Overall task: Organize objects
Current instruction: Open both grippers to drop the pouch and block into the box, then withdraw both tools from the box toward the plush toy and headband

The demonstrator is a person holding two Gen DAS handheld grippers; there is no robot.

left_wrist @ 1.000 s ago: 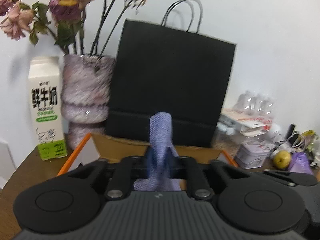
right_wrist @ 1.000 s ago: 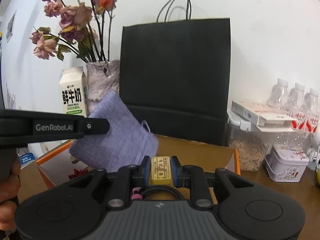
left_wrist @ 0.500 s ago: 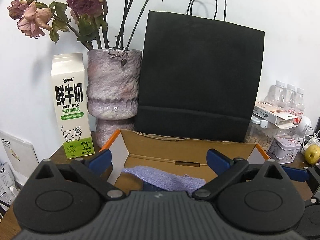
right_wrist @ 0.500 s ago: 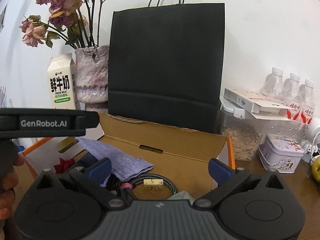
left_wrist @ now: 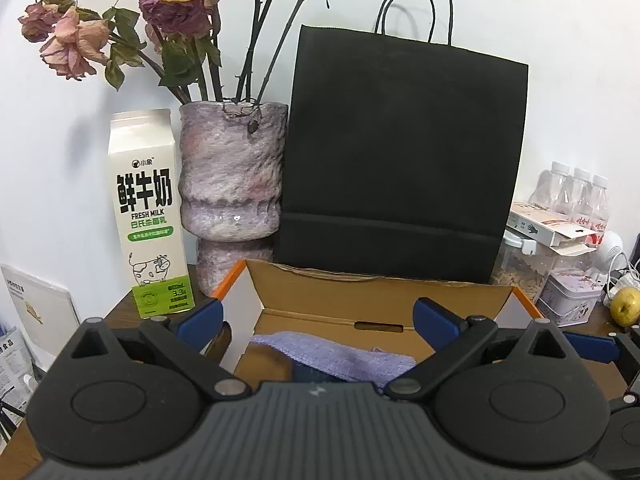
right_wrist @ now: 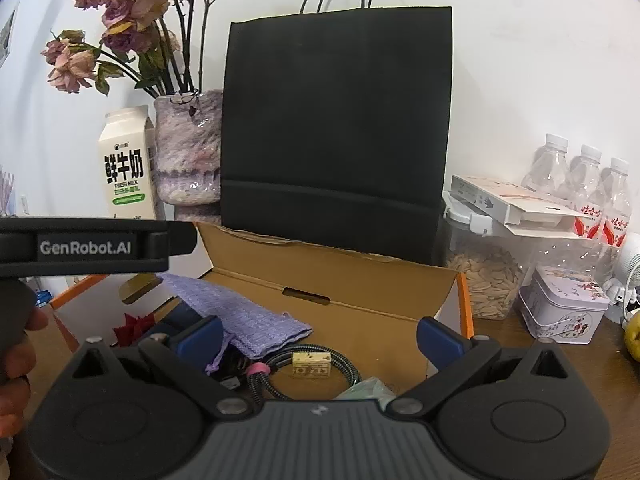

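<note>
Purple cloth (left_wrist: pixel 340 356) lies in box (left_wrist: pixel 360 300); fingers (left_wrist: pixel 200 314) spread clear.

The left gripper (left_wrist: pixel 316 316) is held with its jaws spread wide, nothing being pressed between its blue pads (left_wrist: pixel 200 316); it is pointed forward and tilted somewhat downward; the right gripper (right_wrist: pixel 318 336) is likewise held fully spread, with nothing gripped, and is angled slightly downward; in the right wrist view the left gripper's black body is seen side-on at the left edge, grasped by a hand (right_wrist: pixel 16 356).
</note>
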